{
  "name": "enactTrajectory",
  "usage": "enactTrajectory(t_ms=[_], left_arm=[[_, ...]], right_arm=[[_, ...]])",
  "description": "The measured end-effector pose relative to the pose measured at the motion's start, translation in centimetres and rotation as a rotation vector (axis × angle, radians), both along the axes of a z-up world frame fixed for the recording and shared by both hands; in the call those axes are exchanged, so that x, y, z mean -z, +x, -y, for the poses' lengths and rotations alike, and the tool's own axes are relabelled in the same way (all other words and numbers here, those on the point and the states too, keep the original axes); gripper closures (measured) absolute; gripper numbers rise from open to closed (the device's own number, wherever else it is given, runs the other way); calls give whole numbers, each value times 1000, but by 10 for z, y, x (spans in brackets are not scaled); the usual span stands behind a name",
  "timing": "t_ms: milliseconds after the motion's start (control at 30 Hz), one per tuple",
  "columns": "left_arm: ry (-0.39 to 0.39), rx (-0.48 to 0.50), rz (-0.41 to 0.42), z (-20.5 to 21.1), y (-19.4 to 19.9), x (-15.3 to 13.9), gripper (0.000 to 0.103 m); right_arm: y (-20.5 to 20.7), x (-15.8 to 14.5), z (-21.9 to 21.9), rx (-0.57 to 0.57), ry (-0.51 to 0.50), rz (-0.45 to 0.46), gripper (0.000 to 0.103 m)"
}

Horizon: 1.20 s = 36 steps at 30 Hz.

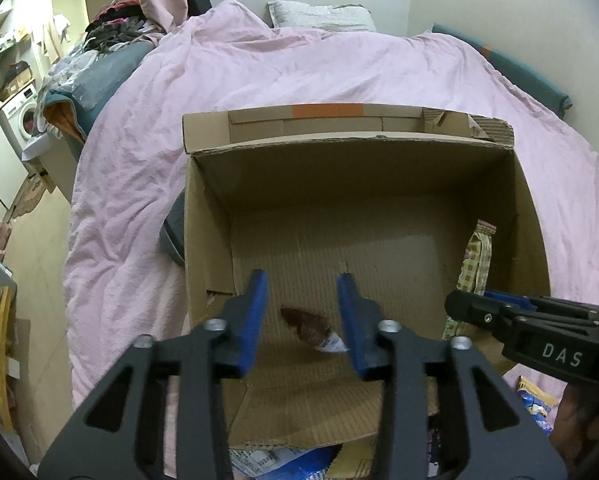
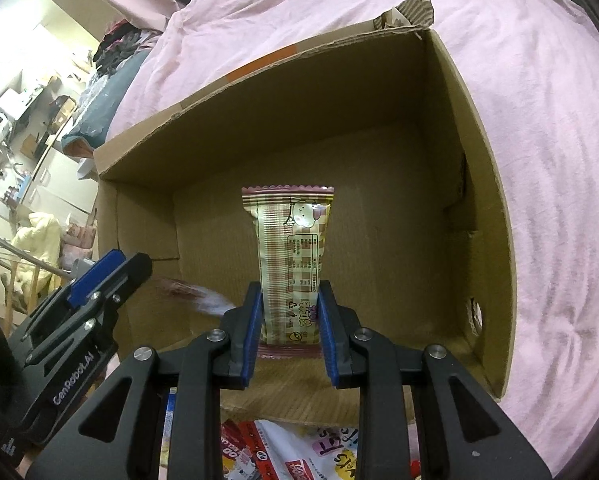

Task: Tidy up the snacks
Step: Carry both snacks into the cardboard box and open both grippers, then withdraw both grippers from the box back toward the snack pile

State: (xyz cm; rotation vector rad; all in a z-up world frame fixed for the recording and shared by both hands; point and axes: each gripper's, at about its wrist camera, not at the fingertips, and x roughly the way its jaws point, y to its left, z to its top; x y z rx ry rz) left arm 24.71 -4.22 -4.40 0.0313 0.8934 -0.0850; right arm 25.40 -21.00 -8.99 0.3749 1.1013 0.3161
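An open cardboard box [image 1: 379, 184] stands on a pink bed cover. A dark red snack packet [image 1: 311, 328] lies on the box floor, blurred in the right wrist view [image 2: 195, 294]. My left gripper [image 1: 301, 284] is open and empty just above that packet. My right gripper [image 2: 288, 292] is shut on a checked beige snack packet [image 2: 291, 248] and holds it upright inside the box [image 2: 379, 128], near the right wall. The checked packet [image 1: 475, 264] and the right gripper [image 1: 499, 308] also show in the left wrist view. The left gripper [image 2: 111, 268] shows at the left of the right wrist view.
More snack packets [image 2: 299, 452] lie on the bed in front of the box, under the near flap [image 1: 319, 412]. The pink cover [image 1: 259, 80] surrounds the box. A pillow [image 1: 319, 16] lies at the head. Clutter and a washing machine [image 1: 23, 116] stand at far left.
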Motion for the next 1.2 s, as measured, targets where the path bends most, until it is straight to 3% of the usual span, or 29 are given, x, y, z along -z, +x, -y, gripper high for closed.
enactTrajectory(t_ms=[67,133,233,300,367,767,900,1000,1200], left_arm=[[-9,-2,2,-1,-1,-2,56],[-15,-9,12,-2,-2,-5,39],[-35,-16,33,-5,-4,-11,27],[-49,-16,36,-7,-5,-13,26],[-53,-20,37,-10,-6,-15,26],[-102,-53,126,-28,-36,-49,26],[-65,-106,180,-38,-52,-59,21],[-98,-119,188,-47,-63,-62,14],[-107,-115,171,-53,-79,-63,14]], right_arm=[[0,-1,1,0,9,2,72],[-1,-3,3,6,20,17,72],[-1,-6,6,16,16,30,67],[-1,-8,9,30,16,43,33],[-1,-11,13,51,16,59,24],[-28,-44,26,101,-22,157,10],[-38,-53,26,69,-34,157,3],[-50,-64,28,58,-44,191,0],[-74,-67,35,73,-31,206,0]])
